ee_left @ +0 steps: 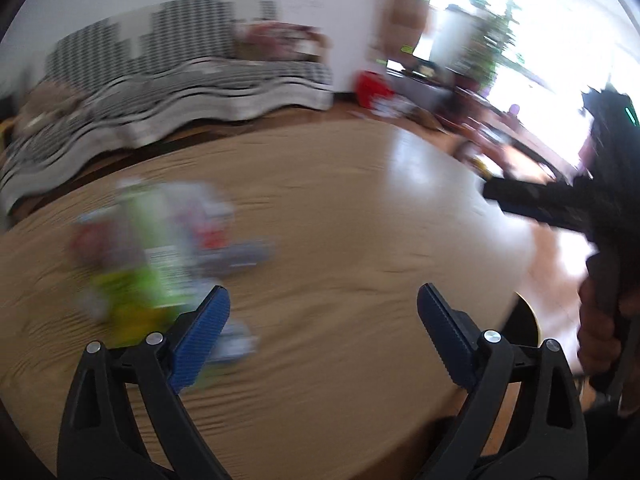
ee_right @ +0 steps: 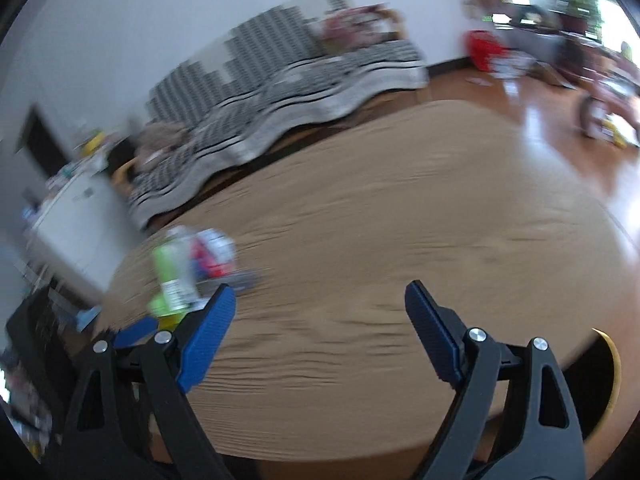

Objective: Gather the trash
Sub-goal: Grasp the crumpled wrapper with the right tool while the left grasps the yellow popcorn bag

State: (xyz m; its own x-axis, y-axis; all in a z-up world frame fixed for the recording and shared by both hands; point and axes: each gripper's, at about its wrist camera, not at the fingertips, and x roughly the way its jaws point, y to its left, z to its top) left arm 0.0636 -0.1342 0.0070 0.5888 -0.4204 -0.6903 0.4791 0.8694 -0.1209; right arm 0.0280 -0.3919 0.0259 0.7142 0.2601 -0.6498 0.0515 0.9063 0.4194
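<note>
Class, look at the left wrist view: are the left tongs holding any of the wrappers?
No: the left tongs stand wide open with only bare table between them, and the wrappers lie beside the left finger.

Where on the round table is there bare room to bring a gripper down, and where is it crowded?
The round wooden table is bare across its middle and right, from the blurred pile of green, red and grey wrappers to the far rim by the striped sofa. It is crowded only at the left, ahead of the left gripper. The right gripper sits over bare wood.
</note>
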